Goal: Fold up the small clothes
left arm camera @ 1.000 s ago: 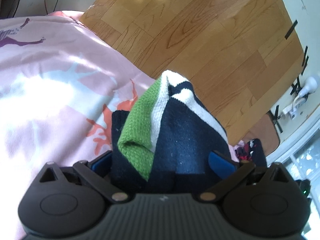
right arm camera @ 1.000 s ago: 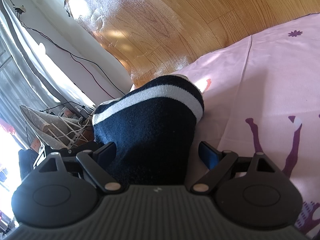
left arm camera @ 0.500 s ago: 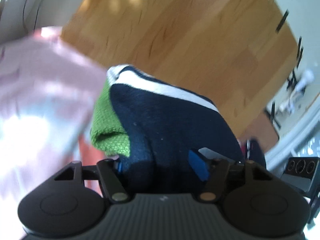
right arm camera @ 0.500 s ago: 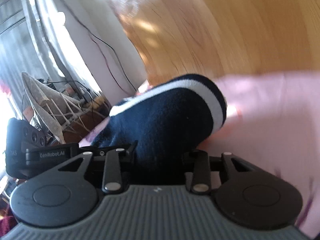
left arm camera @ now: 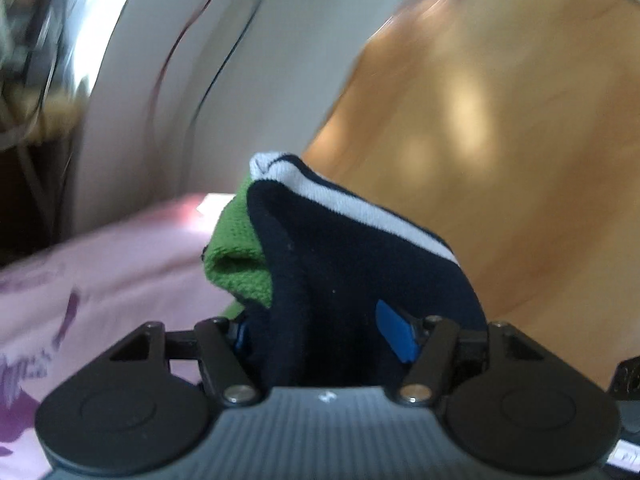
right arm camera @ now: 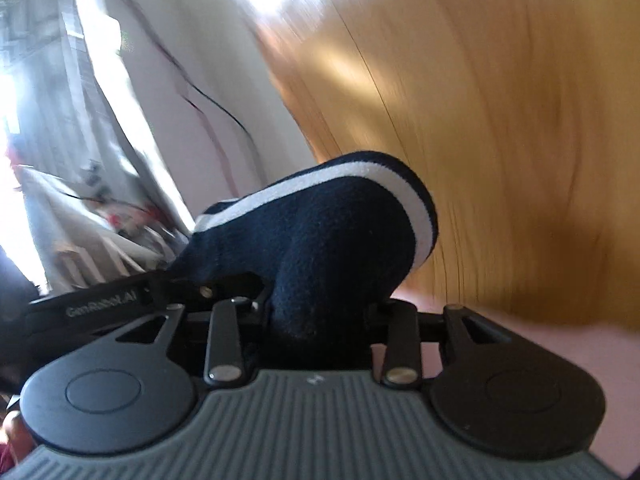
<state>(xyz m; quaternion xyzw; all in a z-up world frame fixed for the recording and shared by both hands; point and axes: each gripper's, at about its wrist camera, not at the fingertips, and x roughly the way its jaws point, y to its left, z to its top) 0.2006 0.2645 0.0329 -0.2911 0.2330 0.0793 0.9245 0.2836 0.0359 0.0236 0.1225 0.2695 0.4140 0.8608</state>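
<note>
A small navy knitted garment (left arm camera: pixel 352 256) with a white stripe and a green part (left arm camera: pixel 240 264) is bunched between the fingers of my left gripper (left arm camera: pixel 316 328), whose blue pads press into it. In the right wrist view the same navy garment (right arm camera: pixel 320 232) bulges up from my right gripper (right arm camera: pixel 320 312). That gripper's jaws are easing open a little, with the cloth still pinched between them. Both grippers hold it above the edge of the pink printed sheet (left arm camera: pixel 100 280). The pictures are blurred by motion.
Wooden floor (left arm camera: pixel 500 140) lies beyond the sheet's edge. A white wall with cables (left arm camera: pixel 192 60) is to the left. The left gripper's black body (right arm camera: pixel 100 304) shows at the left of the right wrist view, with a drying rack (right arm camera: pixel 80 240) behind it.
Both grippers went from open around the garment to closed on it. They lifted it and swung round, so the views now face the wall and floor instead of the sheet.
</note>
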